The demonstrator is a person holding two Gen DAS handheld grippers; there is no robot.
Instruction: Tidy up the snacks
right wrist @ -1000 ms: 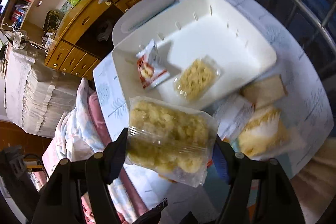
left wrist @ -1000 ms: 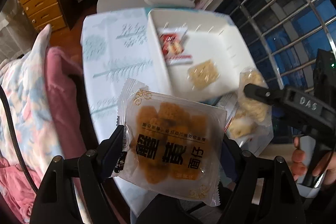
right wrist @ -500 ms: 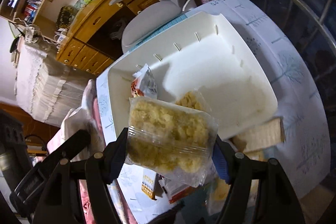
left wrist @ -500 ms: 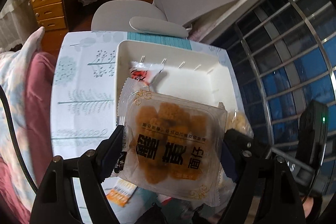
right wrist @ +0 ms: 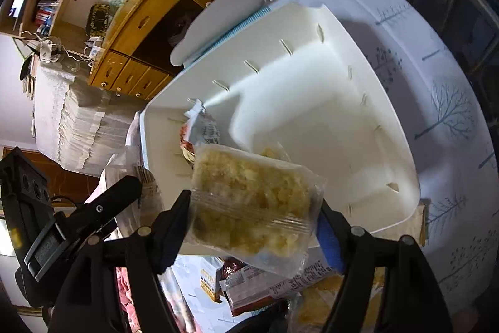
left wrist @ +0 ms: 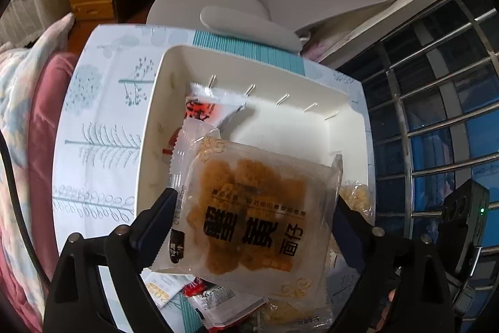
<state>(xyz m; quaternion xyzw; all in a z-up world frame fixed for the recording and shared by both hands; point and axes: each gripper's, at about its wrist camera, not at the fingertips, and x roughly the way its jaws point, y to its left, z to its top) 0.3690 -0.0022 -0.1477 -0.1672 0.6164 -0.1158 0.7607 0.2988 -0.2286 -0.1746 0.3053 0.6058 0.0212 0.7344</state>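
Left wrist: left gripper (left wrist: 252, 217) pinches an orange crab-roe noodle snack pack (left wrist: 249, 214), held above the near edge of the white tray (left wrist: 149, 127). A red-and-white sachet (left wrist: 202, 108) lies inside.

Right wrist: right gripper (right wrist: 254, 220) clamps a clear pack of yellow crisps (right wrist: 249, 195) over the tray's near rim; loose packets (right wrist: 249, 283) on the tabletop (right wrist: 452, 114) below.
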